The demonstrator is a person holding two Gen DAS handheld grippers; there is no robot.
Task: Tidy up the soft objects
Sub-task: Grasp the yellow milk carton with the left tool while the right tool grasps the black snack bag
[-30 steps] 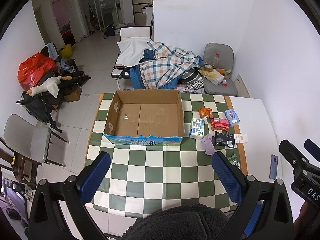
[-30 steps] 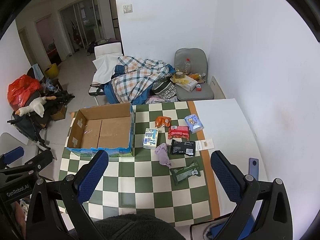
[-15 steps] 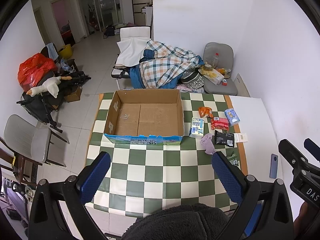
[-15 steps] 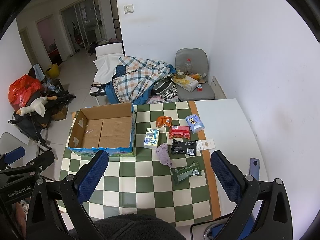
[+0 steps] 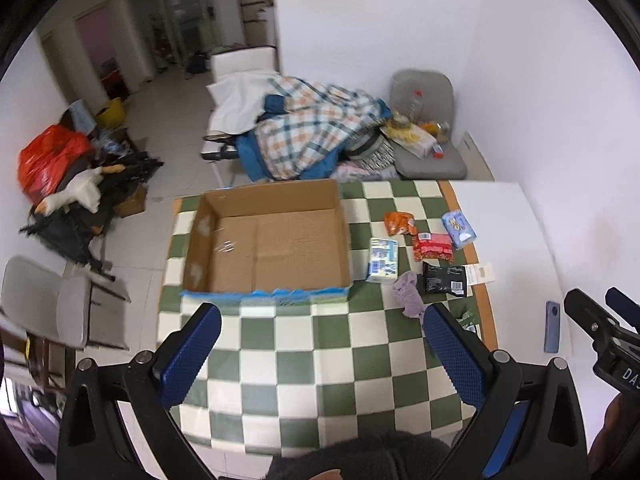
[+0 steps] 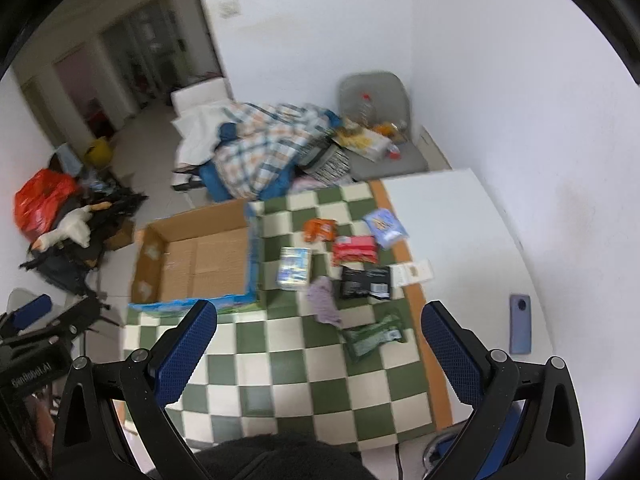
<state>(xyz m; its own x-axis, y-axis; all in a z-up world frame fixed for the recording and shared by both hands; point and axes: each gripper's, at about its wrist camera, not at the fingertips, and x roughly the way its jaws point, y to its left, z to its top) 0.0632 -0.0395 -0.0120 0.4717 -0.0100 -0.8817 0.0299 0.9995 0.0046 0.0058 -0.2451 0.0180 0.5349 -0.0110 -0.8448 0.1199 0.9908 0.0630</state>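
Note:
An empty cardboard box (image 5: 276,240) (image 6: 200,260) stands on the green-and-white checked tablecloth (image 5: 320,344). To its right lie soft packets: an orange bag (image 5: 398,223), a red pack (image 5: 434,245), a blue tissue pack (image 5: 459,229), a blue-white pack (image 5: 383,260), a black pouch (image 5: 444,278), a purple cloth (image 5: 408,298) (image 6: 325,305) and a green pouch (image 6: 372,336). My left gripper (image 5: 320,328) hangs open above the table's near half. My right gripper (image 6: 320,320) is open too, high over the table, nothing between its fingers.
A blue phone (image 6: 520,328) and a white card (image 6: 412,273) lie on the bare white tabletop (image 6: 460,240) at the right. Behind the table are chairs piled with a plaid blanket (image 5: 312,132) and clutter. A grey chair (image 5: 44,304) stands at the left.
Both grippers have come slightly closer and lower toward the table, and the right view has swung a little leftward. Nothing on the table has moved.

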